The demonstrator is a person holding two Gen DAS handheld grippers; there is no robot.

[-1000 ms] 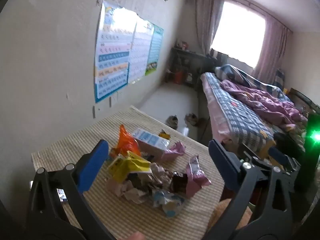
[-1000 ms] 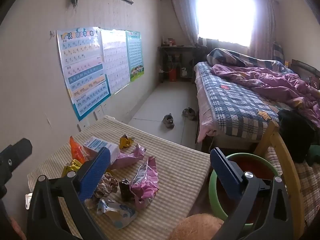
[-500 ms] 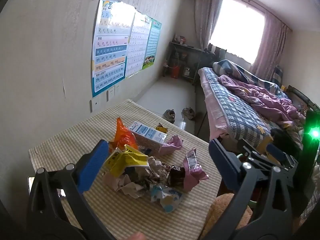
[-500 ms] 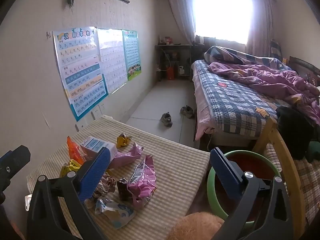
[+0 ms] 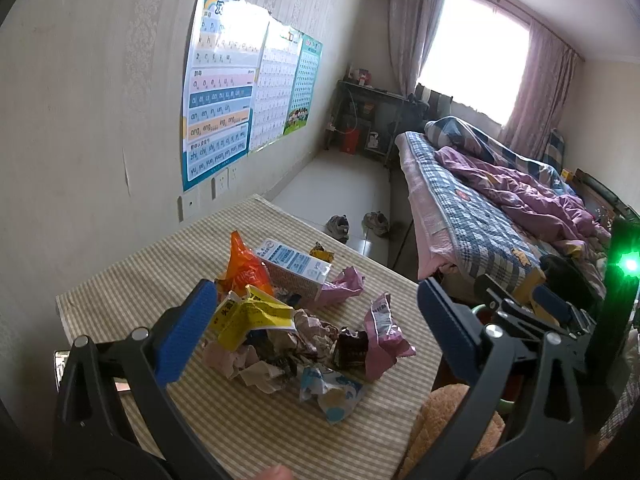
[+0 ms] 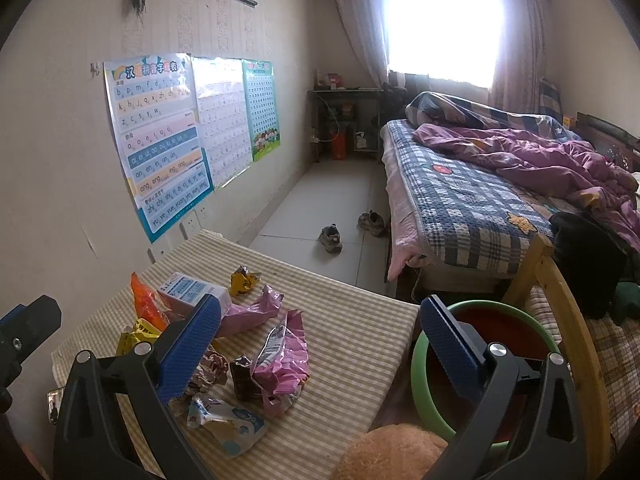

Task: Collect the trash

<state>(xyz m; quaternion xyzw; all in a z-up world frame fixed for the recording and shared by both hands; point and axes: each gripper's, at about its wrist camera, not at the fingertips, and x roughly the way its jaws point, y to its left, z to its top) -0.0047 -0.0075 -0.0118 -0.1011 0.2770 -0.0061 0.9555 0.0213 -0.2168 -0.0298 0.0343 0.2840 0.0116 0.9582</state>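
On the striped desk (image 6: 352,340), a heap of trash lies near the left side: a milk carton (image 5: 294,266), an orange bag (image 5: 244,270), a yellow wrapper (image 5: 252,316) and a pink wrapper (image 6: 284,364). Both the left gripper (image 5: 316,332) and the right gripper (image 6: 320,348) hover above it with fingers wide apart, holding nothing. A green bin (image 6: 424,364) stands just beside the desk edge. I think light wrappers may slip out or pull neighbours off the desk, because they overlap. The carton lies flat, its long axis pointing diagonally towards the wall.
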